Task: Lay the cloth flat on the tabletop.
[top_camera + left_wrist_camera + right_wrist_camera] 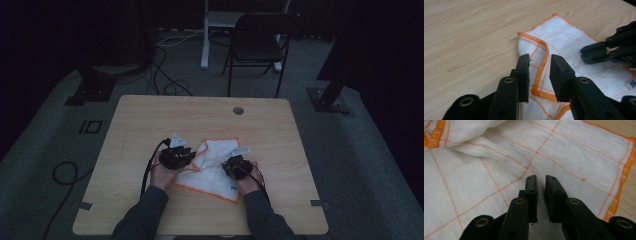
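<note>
A white cloth (212, 175) with an orange hem and orange grid lines lies on the wooden table (150, 120), its upper left part folded over. My left gripper (191, 156) is at the cloth's left edge. In the left gripper view it (539, 58) is open, its jaws on either side of the folded orange hem (544, 57) of the cloth (564, 35). My right gripper (226, 163) (584, 53) rests on the middle of the cloth. Its jaws (541, 178) are almost together, and a crease of the cloth (574, 152) runs straight into them.
A round cable hole (238, 110) sits near the table's far edge. Beyond the table stand a black chair (260, 40) and a white desk leg (205, 45), with cables on the floor (165, 80). Bare tabletop surrounds the cloth.
</note>
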`<state>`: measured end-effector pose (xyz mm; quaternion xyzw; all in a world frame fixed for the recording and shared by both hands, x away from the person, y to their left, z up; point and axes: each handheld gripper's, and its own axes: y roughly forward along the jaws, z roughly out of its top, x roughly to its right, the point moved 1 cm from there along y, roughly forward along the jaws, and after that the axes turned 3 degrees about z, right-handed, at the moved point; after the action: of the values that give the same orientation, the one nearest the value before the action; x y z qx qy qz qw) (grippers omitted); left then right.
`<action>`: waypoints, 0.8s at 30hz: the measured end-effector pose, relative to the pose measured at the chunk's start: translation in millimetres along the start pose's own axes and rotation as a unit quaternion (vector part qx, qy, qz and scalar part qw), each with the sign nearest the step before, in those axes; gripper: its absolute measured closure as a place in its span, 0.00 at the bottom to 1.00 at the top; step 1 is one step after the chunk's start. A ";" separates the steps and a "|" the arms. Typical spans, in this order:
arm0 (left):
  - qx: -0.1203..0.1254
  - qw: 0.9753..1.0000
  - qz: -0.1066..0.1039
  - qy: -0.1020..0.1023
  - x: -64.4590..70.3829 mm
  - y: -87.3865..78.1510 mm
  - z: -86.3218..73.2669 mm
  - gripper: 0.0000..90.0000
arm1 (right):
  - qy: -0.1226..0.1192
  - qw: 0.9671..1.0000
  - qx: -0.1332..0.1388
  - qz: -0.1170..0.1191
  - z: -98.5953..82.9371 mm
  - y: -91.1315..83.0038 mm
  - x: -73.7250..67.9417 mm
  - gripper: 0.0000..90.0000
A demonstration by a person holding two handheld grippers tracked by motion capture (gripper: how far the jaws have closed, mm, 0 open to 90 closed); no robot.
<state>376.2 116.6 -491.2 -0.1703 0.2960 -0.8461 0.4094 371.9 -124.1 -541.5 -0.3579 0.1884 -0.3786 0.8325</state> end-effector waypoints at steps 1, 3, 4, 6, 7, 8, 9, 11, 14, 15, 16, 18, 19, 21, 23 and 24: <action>-0.002 1.000 0.000 0.000 -0.3 1.5 -1.1 0.73 | 0.000 1.000 0.000 0.000 0.0 0.0 0.0 0.89; -0.006 1.000 -0.003 -0.003 -0.8 4.5 -3.2 0.71 | 0.000 1.000 0.000 0.000 0.0 0.0 -0.2 0.89; -0.009 1.000 0.001 -0.003 -0.6 6.2 -4.2 0.69 | 0.000 1.000 0.000 -0.001 0.0 0.0 -0.2 0.89; -0.015 1.000 0.001 -0.004 -0.8 10.3 -6.4 0.68 | 0.000 1.000 0.000 0.000 -0.1 0.0 -0.2 0.89; -0.018 1.000 0.000 -0.003 -1.0 12.2 -7.5 0.67 | 0.000 1.000 0.000 -0.001 -0.1 0.0 -0.2 0.89; -0.021 1.000 0.001 -0.004 -1.4 14.3 -8.7 0.66 | 0.000 1.000 0.000 -0.001 -0.1 0.0 -0.2 0.89; -0.022 1.000 -0.001 -0.006 -1.8 15.9 -9.6 0.65 | 0.000 1.000 0.000 -0.001 -0.1 0.0 -0.1 0.89; -0.025 1.000 -0.001 -0.007 -3.1 18.7 -10.9 0.62 | -0.001 1.000 0.001 -0.001 -0.2 0.0 -0.1 0.89; -0.027 1.000 -0.005 -0.009 -5.1 21.5 -12.5 0.60 | -0.001 1.000 0.001 0.000 -0.2 0.0 -0.1 0.89; -0.030 1.000 -0.004 -0.009 -5.6 22.3 -12.9 0.60 | -0.001 1.000 0.001 0.000 -0.2 0.0 -0.1 0.89; -0.032 0.999 -0.008 -0.011 -6.2 23.4 -13.5 0.60 | -0.001 1.000 0.000 -0.001 -0.2 -0.1 -0.1 0.89; -0.037 0.999 -0.011 -0.012 -6.7 25.2 -15.0 0.60 | -0.001 1.000 0.001 -0.001 -0.2 0.0 -0.1 0.89; -0.040 0.999 -0.014 -0.014 -6.9 26.3 -15.7 0.60 | -0.001 1.000 0.001 -0.001 -0.2 0.0 -0.1 0.89; -0.045 0.999 -0.016 -0.013 -6.4 27.6 -16.9 0.68 | 0.000 1.000 0.001 -0.002 -0.4 -0.1 -0.4 0.89; -0.045 0.999 -0.018 -0.010 -5.6 27.1 -17.0 0.73 | -0.001 1.000 0.001 -0.002 -0.4 0.0 -0.4 0.89; -0.045 0.999 -0.021 -0.008 -5.1 26.6 -16.6 0.80 | -0.001 1.000 0.001 -0.002 -0.4 0.0 -0.4 0.89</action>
<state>386.3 113.6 -521.2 -0.2011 0.3269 -0.8390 0.3858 371.4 -124.0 -541.7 -0.3573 0.1868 -0.3799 0.8325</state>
